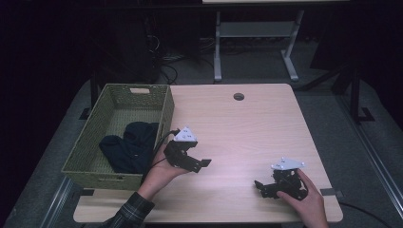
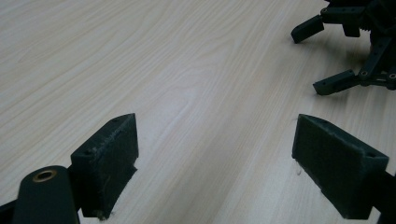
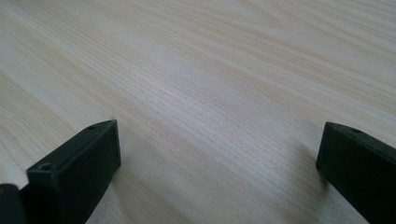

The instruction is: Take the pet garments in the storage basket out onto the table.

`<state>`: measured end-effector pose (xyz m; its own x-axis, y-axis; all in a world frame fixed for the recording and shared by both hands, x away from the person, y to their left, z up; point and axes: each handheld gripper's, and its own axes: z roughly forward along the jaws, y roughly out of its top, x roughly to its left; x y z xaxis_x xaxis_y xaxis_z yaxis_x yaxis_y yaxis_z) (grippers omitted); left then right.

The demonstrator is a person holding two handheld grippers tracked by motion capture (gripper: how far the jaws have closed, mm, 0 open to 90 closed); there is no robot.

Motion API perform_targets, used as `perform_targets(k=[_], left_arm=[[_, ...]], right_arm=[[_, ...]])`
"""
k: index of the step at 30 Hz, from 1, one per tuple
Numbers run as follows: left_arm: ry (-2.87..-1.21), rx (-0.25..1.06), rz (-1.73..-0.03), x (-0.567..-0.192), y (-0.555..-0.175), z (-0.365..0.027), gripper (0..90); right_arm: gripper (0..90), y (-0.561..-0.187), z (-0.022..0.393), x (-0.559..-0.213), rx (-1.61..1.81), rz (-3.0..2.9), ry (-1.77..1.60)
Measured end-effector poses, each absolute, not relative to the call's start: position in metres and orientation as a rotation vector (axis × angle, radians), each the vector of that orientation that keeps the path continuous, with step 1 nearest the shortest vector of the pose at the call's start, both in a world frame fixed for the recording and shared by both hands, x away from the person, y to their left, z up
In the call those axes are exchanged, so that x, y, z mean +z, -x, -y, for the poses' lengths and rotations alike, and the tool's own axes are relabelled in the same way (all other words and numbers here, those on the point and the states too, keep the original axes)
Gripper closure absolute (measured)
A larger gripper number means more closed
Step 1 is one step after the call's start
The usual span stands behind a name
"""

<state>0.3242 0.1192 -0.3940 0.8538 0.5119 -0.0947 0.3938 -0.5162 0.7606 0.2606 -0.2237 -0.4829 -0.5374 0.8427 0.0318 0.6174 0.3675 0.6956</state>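
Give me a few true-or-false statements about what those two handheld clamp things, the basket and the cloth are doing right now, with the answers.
1. The dark cloth lies inside the green woven basket. True.
2. The left gripper grips the cloth. False: its jaws stand wide apart with only bare wood between them, as the left gripper view shows.
3. The right gripper is open and holds nothing. True.
4. The basket sits at the right end of the table. False: it sits at the left end, beside the left gripper.
5. Both grippers are held by a hand near the table's near edge. True.
6. The cloth is white. False: it is dark, nearly black.
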Motion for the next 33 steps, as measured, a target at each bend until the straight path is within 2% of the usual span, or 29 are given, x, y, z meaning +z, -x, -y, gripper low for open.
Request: perform_targets(k=[28,33], left_arm=[[-2.172,0.168,-0.635,-0.367,-0.343,-0.137,14.1],[-2.140,0.131,-0.645,-0.363,-0.345,-0.143,14.0]], right_arm=[[0.0,-0.261,0.224,-0.483,0.958,-2.303,-1.283],[0.0,-0.261,0.224,-0.483,0.958,-2.303,-1.283]])
